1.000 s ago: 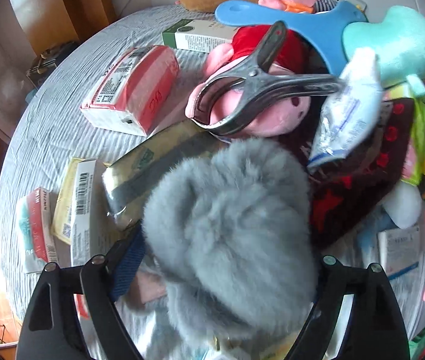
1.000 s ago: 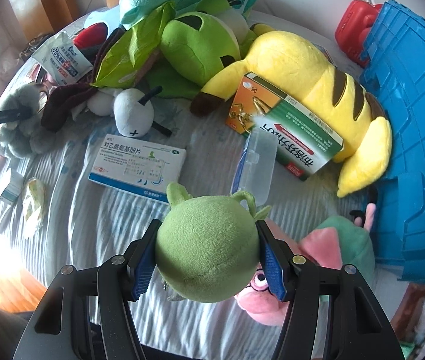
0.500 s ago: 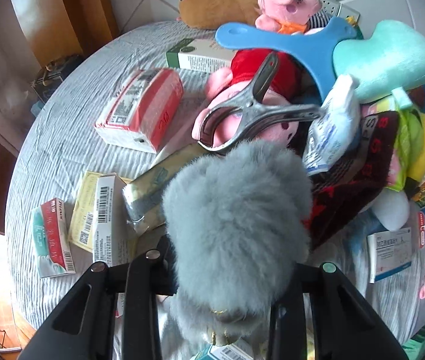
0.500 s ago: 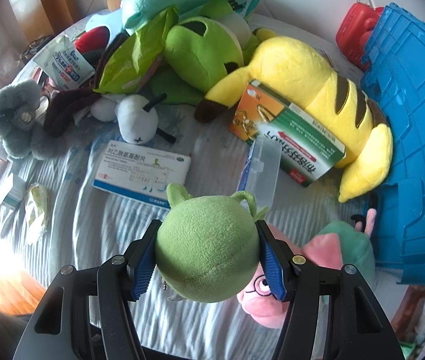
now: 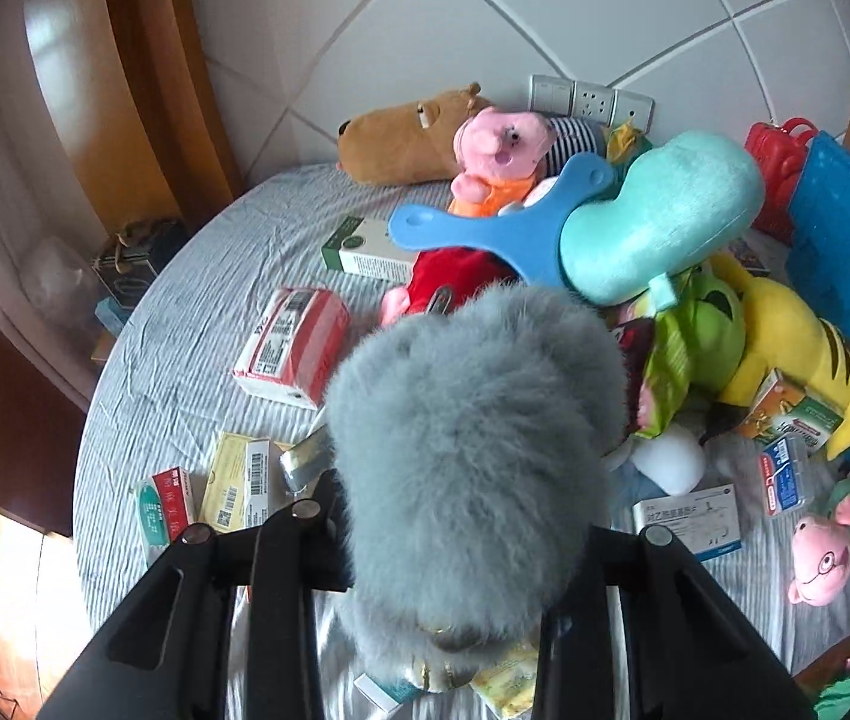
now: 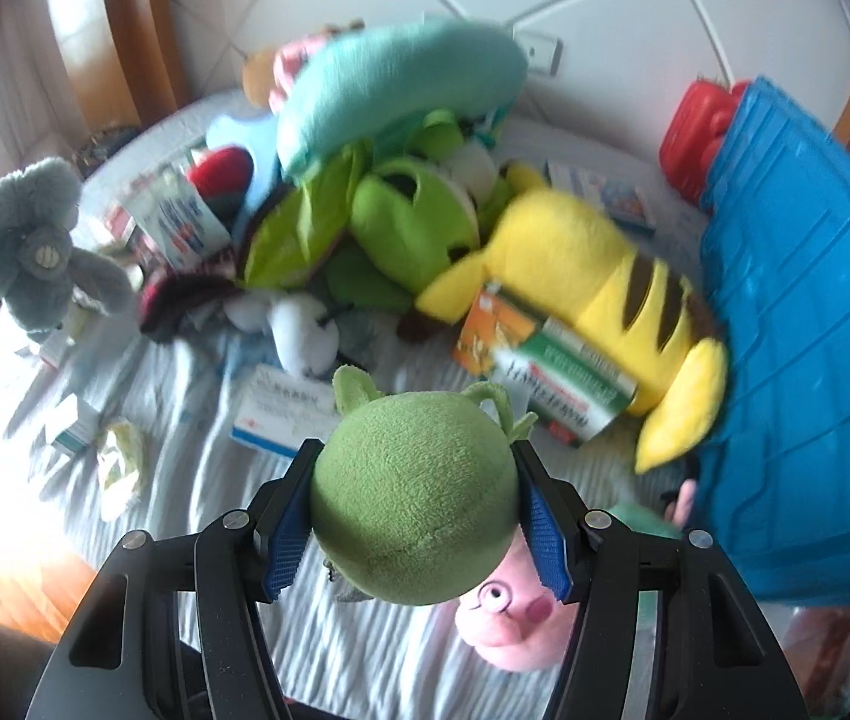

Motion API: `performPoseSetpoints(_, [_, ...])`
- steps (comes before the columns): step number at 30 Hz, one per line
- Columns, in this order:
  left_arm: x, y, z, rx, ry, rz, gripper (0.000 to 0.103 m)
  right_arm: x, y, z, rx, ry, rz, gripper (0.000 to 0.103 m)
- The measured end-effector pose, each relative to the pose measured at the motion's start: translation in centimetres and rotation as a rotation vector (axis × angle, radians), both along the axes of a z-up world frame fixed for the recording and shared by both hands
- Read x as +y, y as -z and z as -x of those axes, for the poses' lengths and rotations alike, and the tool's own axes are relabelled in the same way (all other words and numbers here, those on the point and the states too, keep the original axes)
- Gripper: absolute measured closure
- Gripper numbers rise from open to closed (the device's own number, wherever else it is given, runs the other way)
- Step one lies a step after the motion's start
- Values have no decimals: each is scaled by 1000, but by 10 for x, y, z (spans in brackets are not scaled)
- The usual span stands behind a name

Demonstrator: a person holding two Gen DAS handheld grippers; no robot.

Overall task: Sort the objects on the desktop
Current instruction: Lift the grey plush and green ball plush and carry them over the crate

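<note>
A striped grey cloth (image 5: 197, 300) covers the counter. Behind it rises a white tiled wall (image 5: 545, 18) with a row of sockets (image 5: 590, 101). Brown wooden panelling (image 5: 143, 90) stands at the left, and near its foot sits a dark box (image 5: 134, 252), perhaps tied with cord.

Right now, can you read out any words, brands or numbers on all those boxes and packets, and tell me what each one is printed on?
No text can be read clearly enough to quote.
red and white packet: barcode label, print too small.
yellow box: barcodes, digits too small.
green and orange box: large characters, blurred.
white and blue box: print too small.
</note>
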State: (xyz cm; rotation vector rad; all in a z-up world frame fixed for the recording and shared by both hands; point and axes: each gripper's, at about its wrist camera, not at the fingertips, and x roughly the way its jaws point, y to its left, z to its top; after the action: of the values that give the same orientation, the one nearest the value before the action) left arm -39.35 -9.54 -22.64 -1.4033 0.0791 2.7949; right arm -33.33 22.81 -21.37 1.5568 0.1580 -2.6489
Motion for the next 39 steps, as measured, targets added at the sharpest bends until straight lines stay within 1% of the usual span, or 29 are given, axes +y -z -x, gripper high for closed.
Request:
performPoseSetpoints(5, [38,-45,-8,62,26,3,72,15,-46,-7,98,-18,22,43])
performPoseSetpoints(10, [88,-86,-13,126,62,-7,72,49,-93,-16,197,-5,44,43])
performPoseSetpoints(16, [164,-129,-17,197,136,-30,72,108,-145,-34,301,27,43,43])
performPoseSetpoints(21, [237,-166,-19,260,212,-51,72,158,-179,-55,377,65,33,42])
performPoseSetpoints(24, [282,-185,-19,295,268,-65,72,189,-194,-66,411,91,25,43])
performPoseSetpoints(29, [359,-213,-16,329,376,-104,72,241,-211,-83,451,146,4,43])
performPoseSetpoints(35, [460,-248,-22,363,544,-117,72,297,-224,-95,461,215,-17,43])
performPoseSetpoints(39, [516,-268,-33,380,627,-128,72,327,-229,-101,468,264,-22,43])
